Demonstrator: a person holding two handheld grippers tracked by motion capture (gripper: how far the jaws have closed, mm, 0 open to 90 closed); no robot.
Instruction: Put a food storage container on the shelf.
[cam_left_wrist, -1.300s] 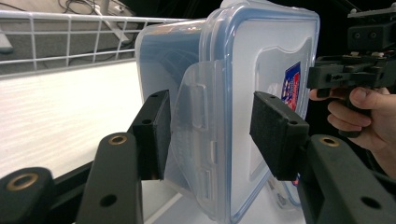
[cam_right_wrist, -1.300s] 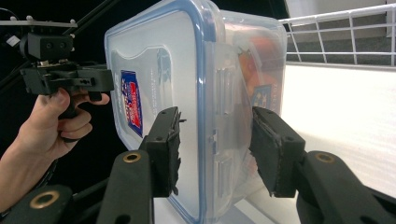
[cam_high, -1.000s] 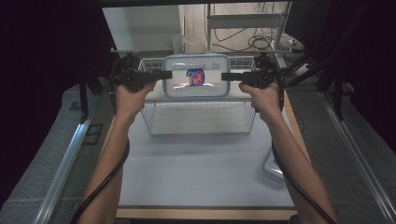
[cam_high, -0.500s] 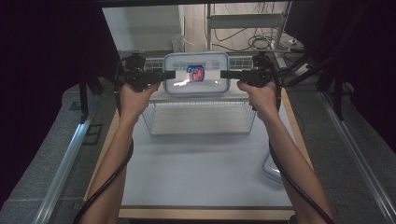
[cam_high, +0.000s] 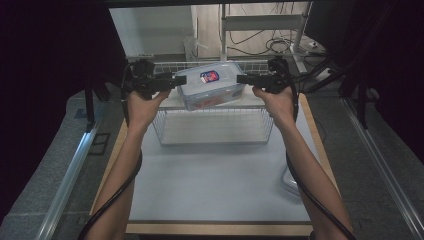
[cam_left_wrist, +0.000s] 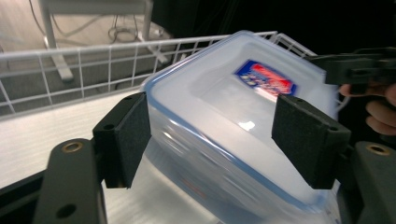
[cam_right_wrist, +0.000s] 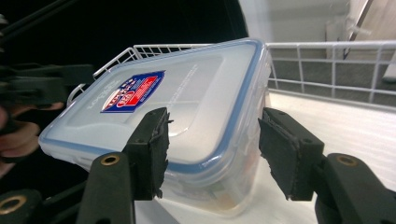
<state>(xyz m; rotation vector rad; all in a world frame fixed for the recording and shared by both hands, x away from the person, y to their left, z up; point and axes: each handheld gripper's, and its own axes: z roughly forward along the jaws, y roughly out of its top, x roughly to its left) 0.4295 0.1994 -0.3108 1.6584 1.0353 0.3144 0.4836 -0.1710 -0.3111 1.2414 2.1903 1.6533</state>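
A clear plastic box (cam_high: 212, 85) with a blue-rimmed lid and a red-and-blue label hangs tilted over the white wire basket (cam_high: 162, 142), its left end lower. My left gripper (cam_high: 179, 79) is at its left end and my right gripper (cam_high: 239, 78) at its right end. In the left gripper view the box (cam_left_wrist: 233, 121), blurred, lies between the spread pads of the left gripper (cam_left_wrist: 212, 135). In the right gripper view a lid corner (cam_right_wrist: 187, 93) sits between the pads of the right gripper (cam_right_wrist: 210, 144). Both sets of jaws have just been opening and neither presses on the box.
The basket stands at the far end of the pale table mat (cam_high: 215, 185). A clear plastic piece (cam_high: 290, 182) lies at the mat's right edge. Behind the basket are a metal stand (cam_high: 260, 22) and floor cables. Dark curtains hang on both sides.
The box hung level between the two grippers; now it is tilted and turned, left end down. Both sets of jaws stand wider. The hands have hardly moved.
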